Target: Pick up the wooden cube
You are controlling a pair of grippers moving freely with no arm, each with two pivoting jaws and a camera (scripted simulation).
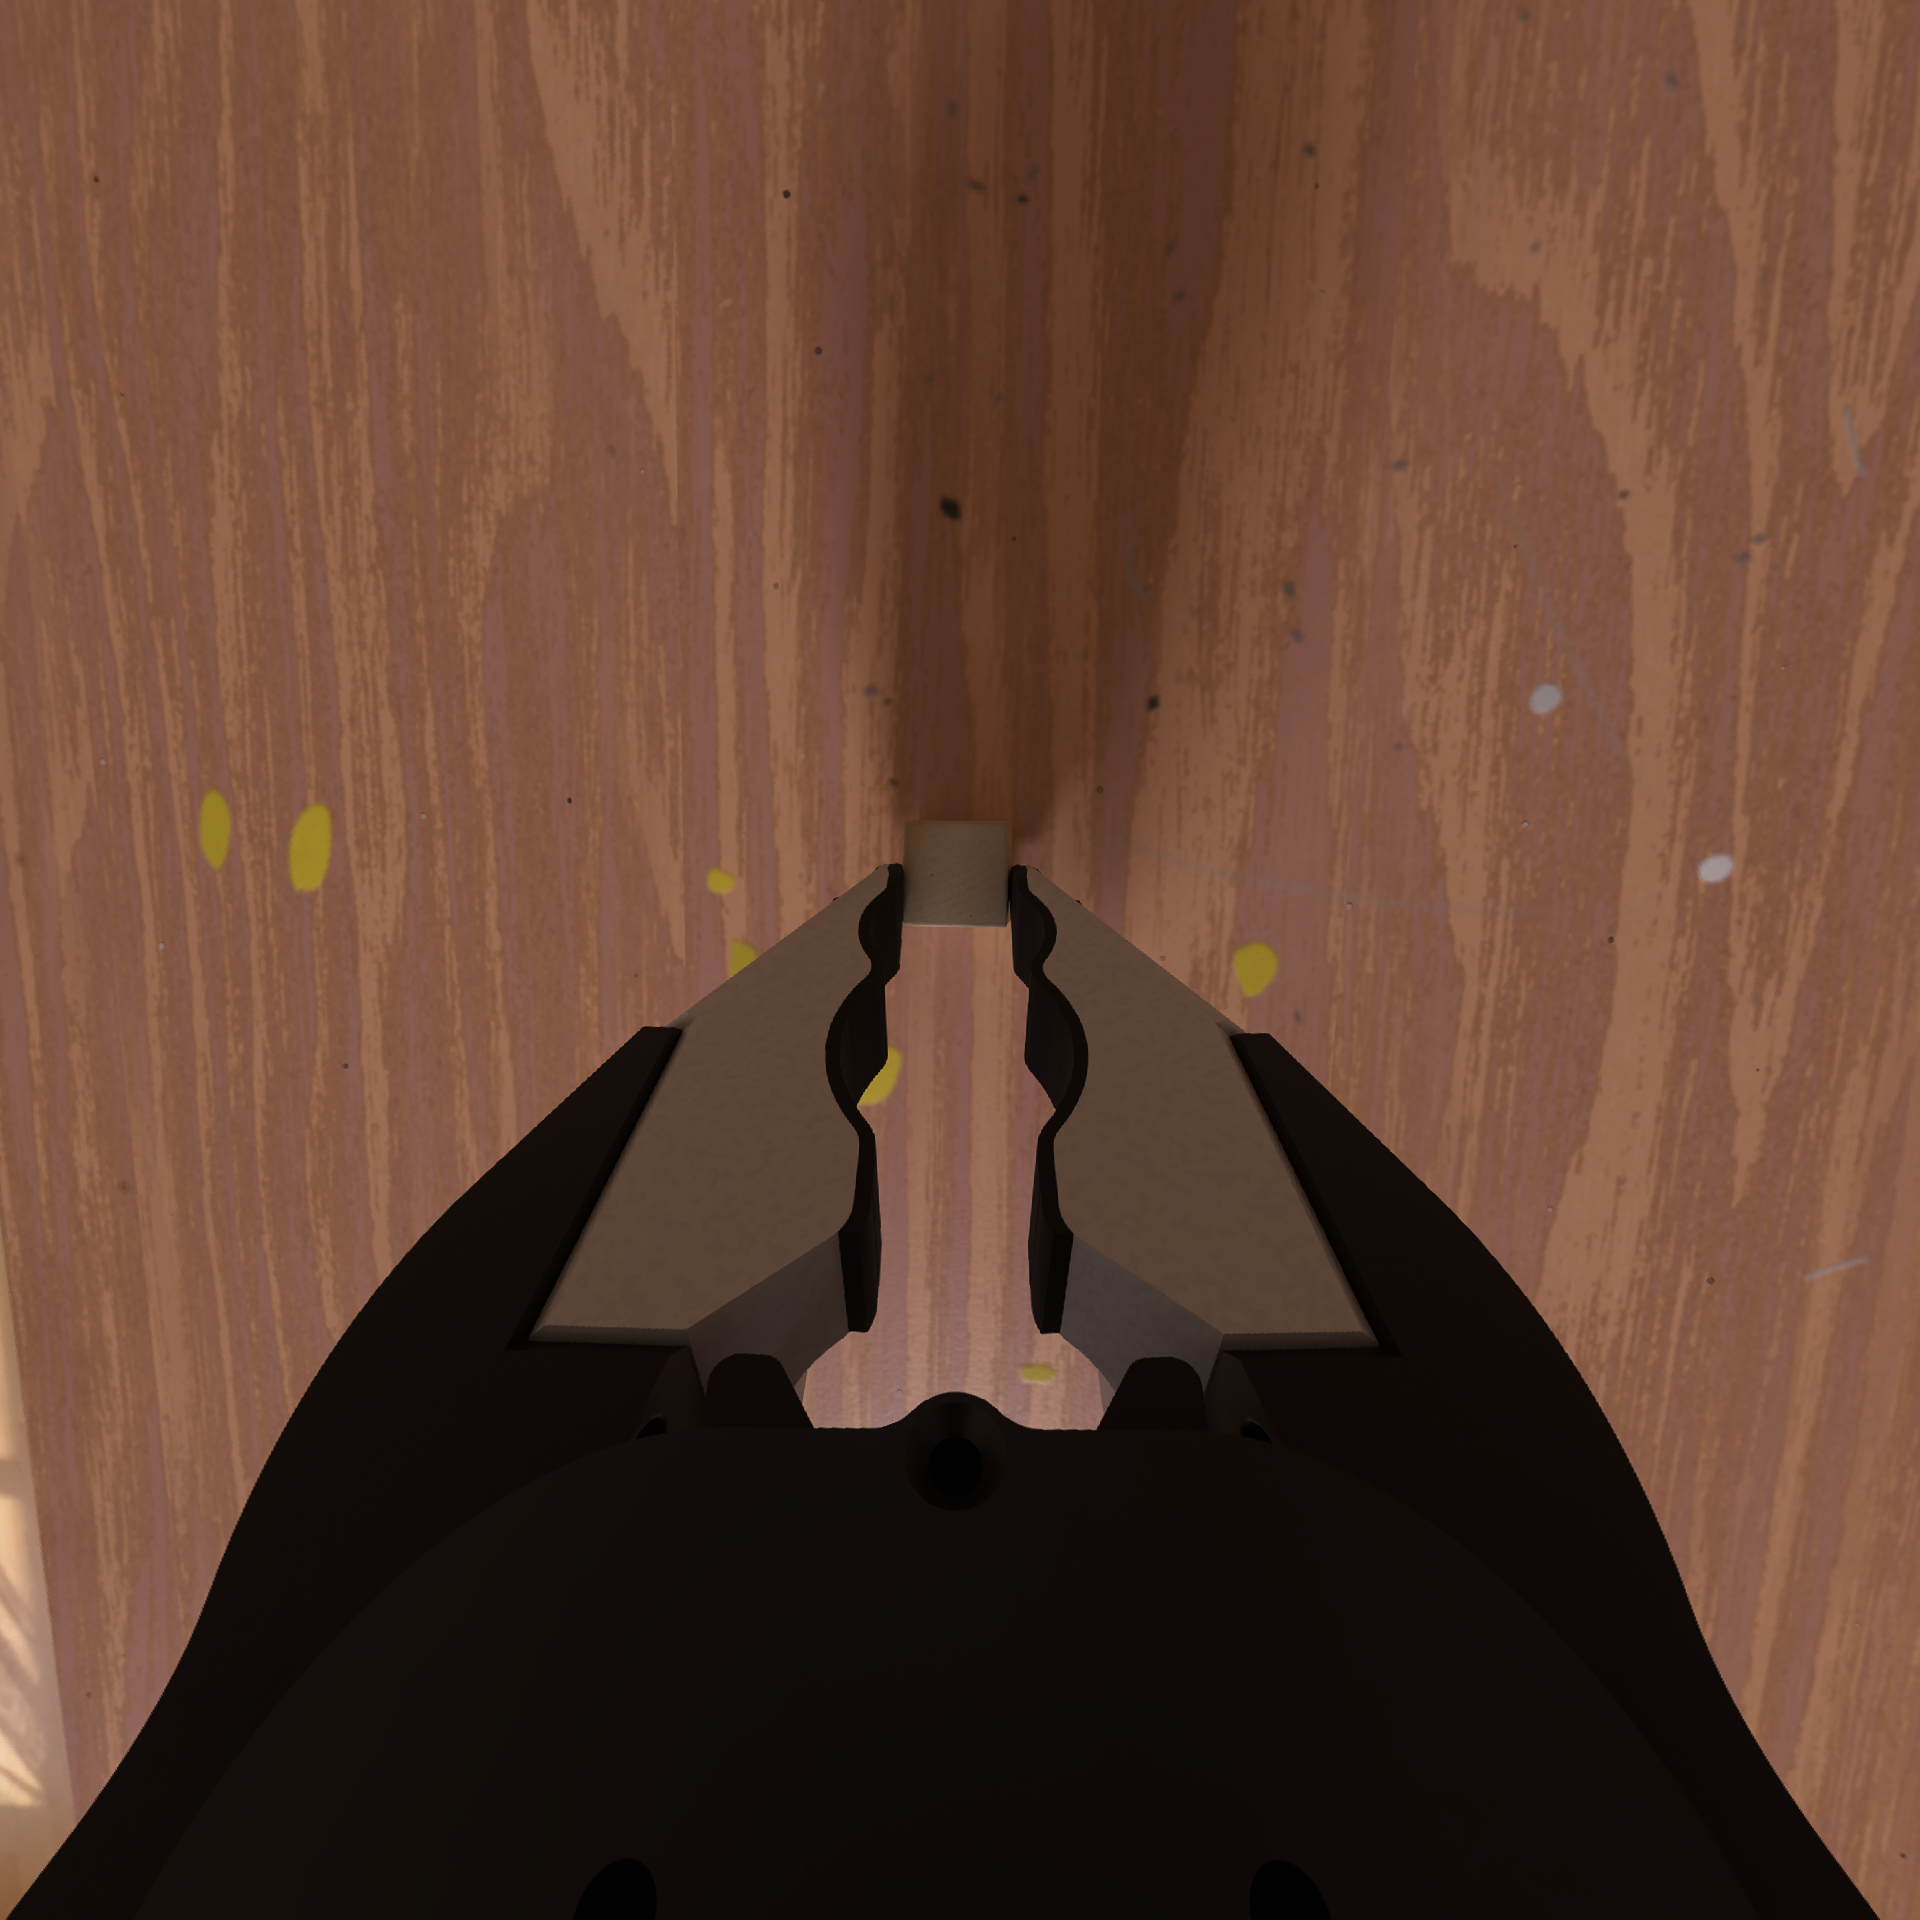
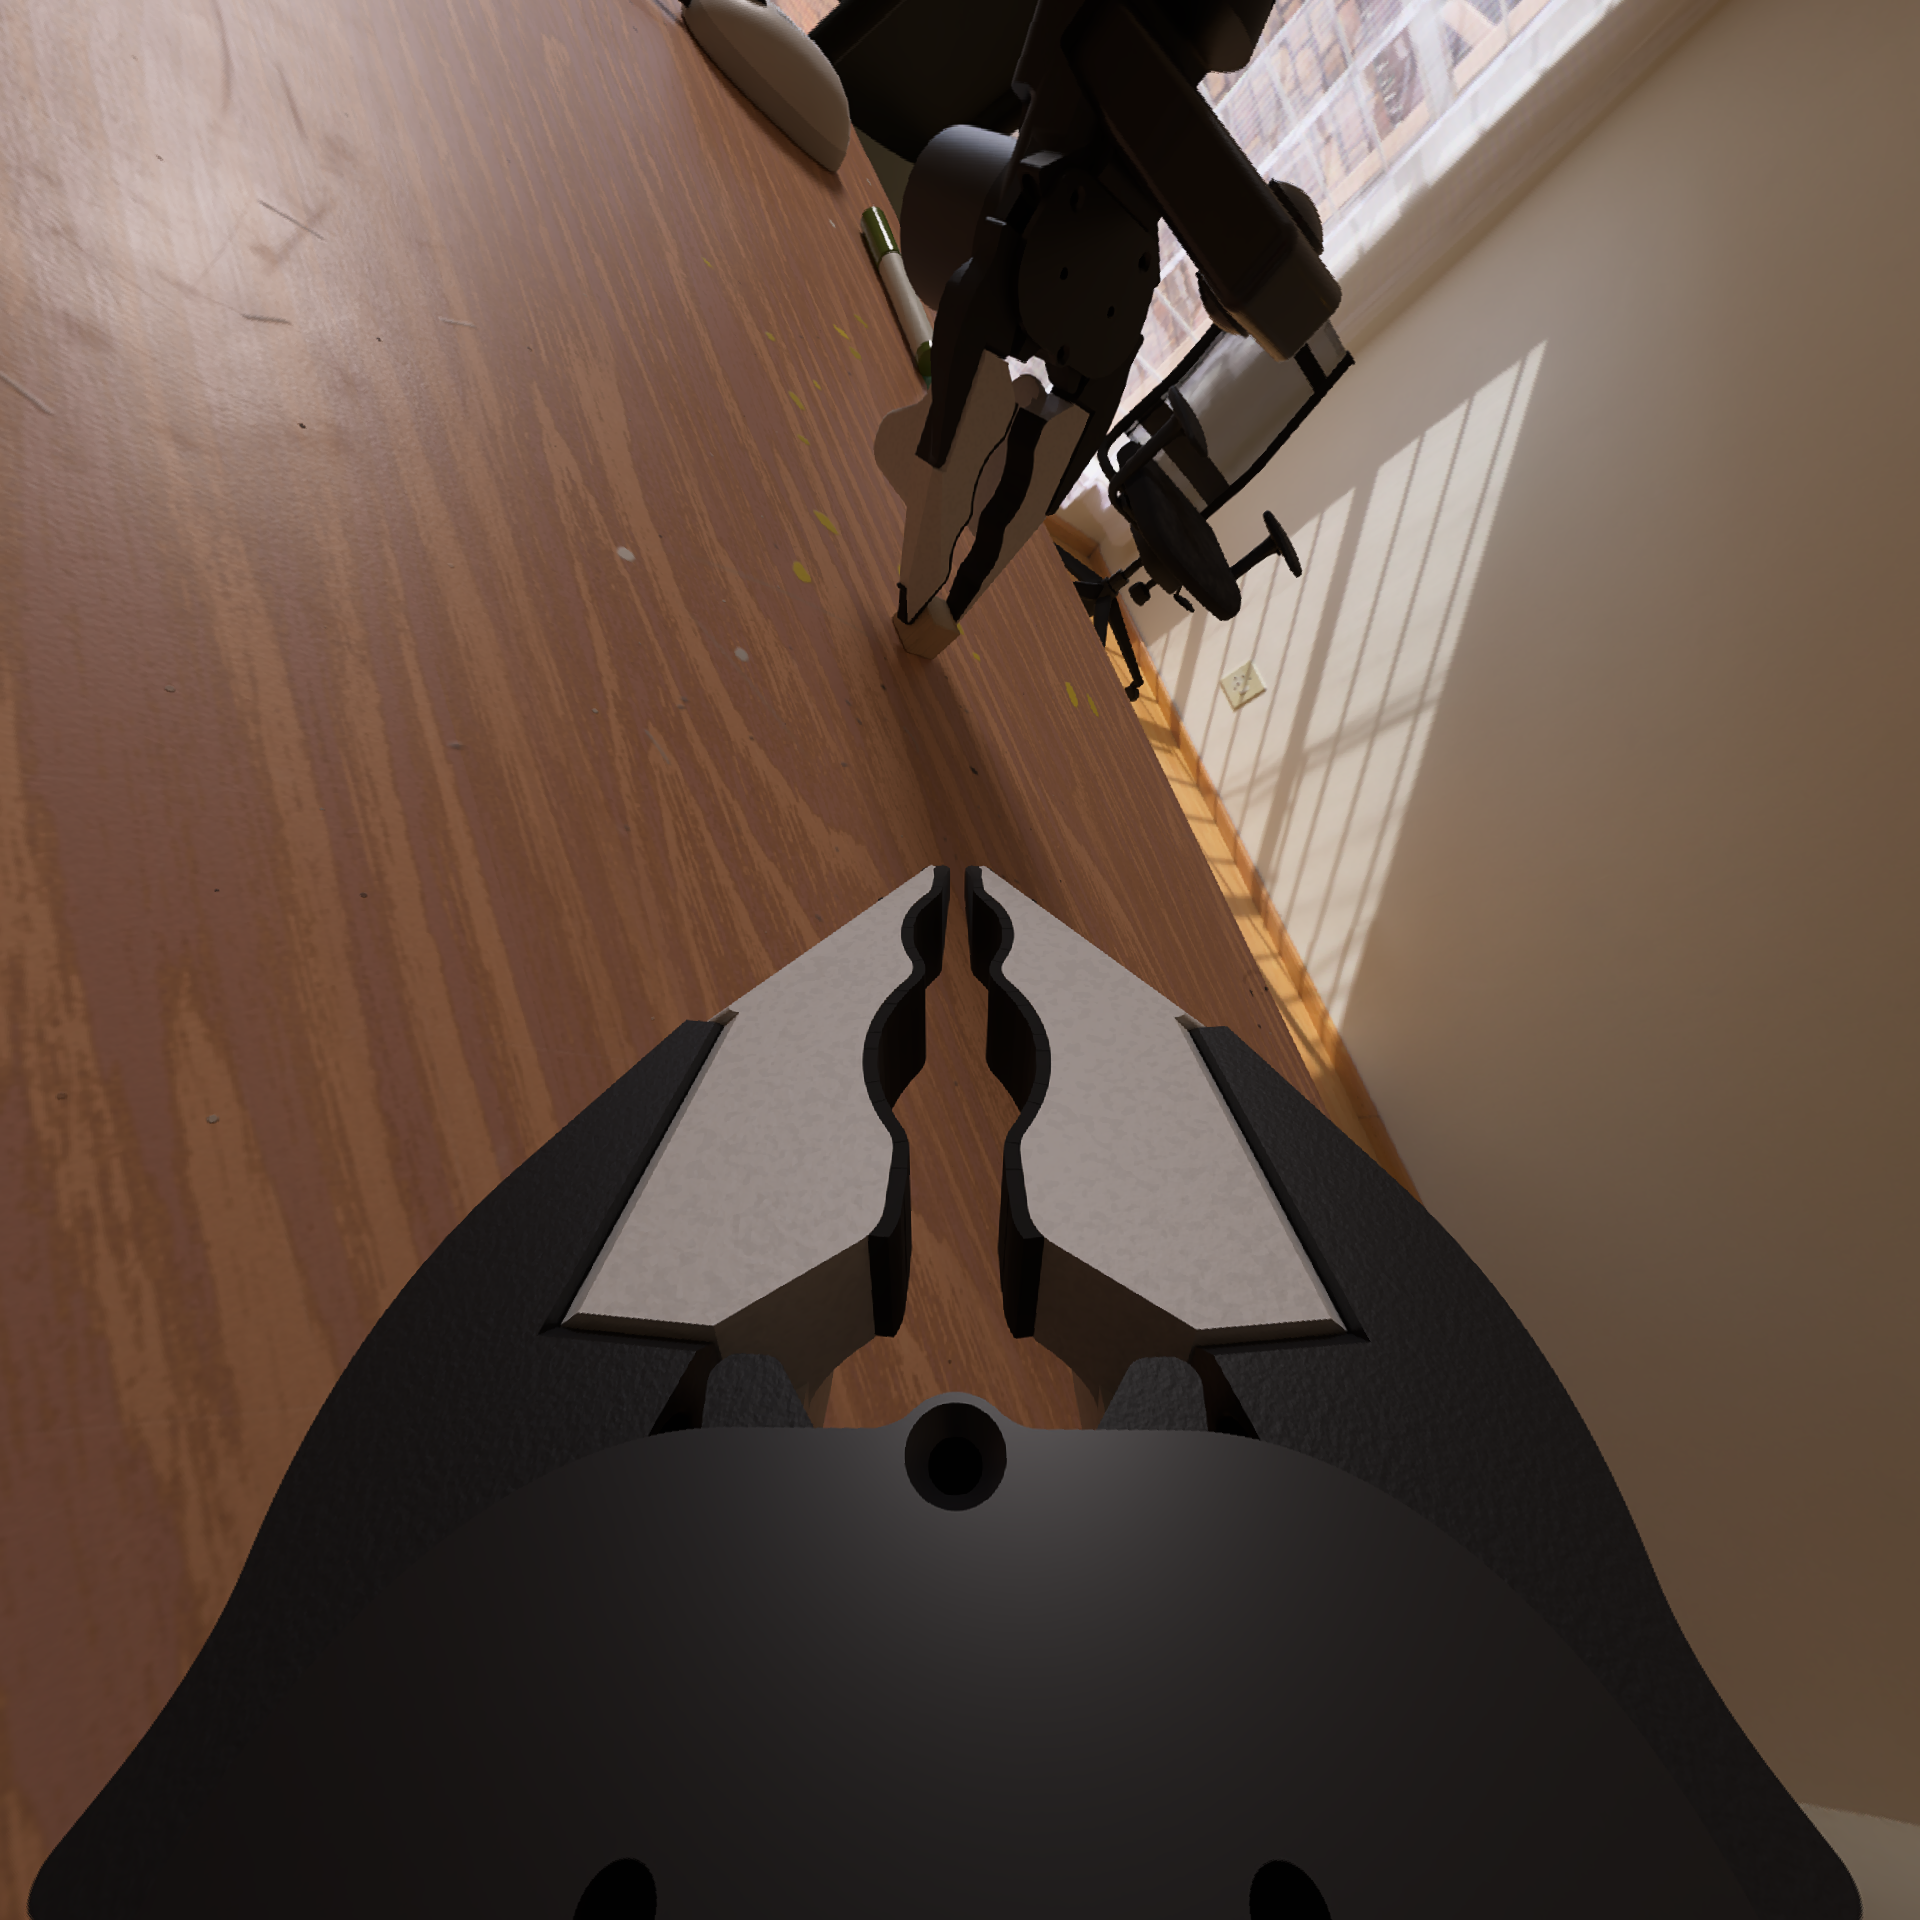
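Note:
The small pale wooden cube [image 1: 956, 871] sits on the brown wooden table [image 1: 416, 520], straight ahead in the left wrist view. My left gripper [image 1: 956, 885] has its two fingertips pressed against the cube's left and right sides, shut on it. The right wrist view shows this from afar: the left gripper [image 2: 925, 613] points down at the cube [image 2: 932, 639], which rests on the table near its right edge. My right gripper [image 2: 956, 878] is shut and empty, low over the table [image 2: 416, 727], well short of the cube.
A green and white marker [image 2: 896, 281] and a rounded white object [image 2: 779, 83] lie beyond the cube. The table's edge [image 2: 1174, 748] runs close on the right, with floor, a wall and an office chair [image 2: 1195, 520] past it. Yellow paint spots [image 1: 310, 847] dot the table.

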